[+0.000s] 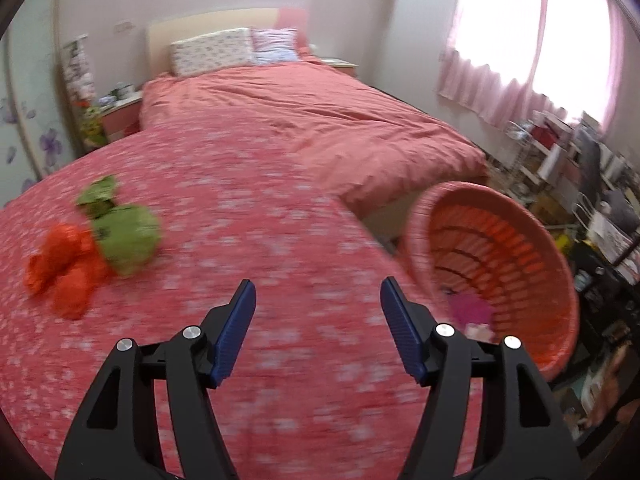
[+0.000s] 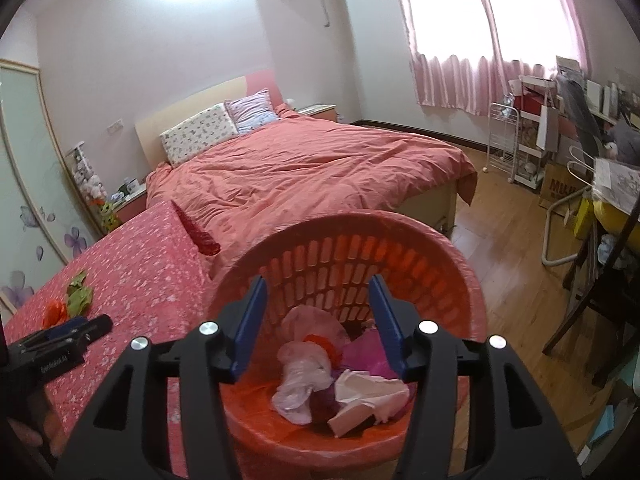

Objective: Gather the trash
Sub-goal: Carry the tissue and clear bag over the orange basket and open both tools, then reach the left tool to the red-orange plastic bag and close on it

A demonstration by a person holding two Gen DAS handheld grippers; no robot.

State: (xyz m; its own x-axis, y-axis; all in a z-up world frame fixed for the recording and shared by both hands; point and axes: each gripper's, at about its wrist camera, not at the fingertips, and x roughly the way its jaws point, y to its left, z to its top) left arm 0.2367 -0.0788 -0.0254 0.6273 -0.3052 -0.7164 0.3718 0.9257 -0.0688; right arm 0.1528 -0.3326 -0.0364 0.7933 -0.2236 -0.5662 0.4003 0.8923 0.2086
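A crumpled green bag (image 1: 122, 232) and a crumpled orange bag (image 1: 60, 270) lie together on the red floral cloth (image 1: 248, 216); both show small in the right wrist view, green (image 2: 79, 294) and orange (image 2: 55, 312). My left gripper (image 1: 318, 300) is open and empty above the cloth, to the right of the two bags. An orange basket (image 2: 400, 232) stands beside the cloth and holds several crumpled pieces of trash (image 2: 304, 376). My right gripper (image 2: 318, 300) is open and empty right over the basket. The left gripper (image 2: 80, 330) shows at the right wrist view's left edge.
A bed with a salmon cover (image 2: 304, 168) and pillows lies beyond. Wooden floor (image 2: 512, 240) runs to the right, with a white rack (image 2: 504, 140), boxes and chairs along the window wall. A nightstand (image 1: 120, 112) stands left of the bed.
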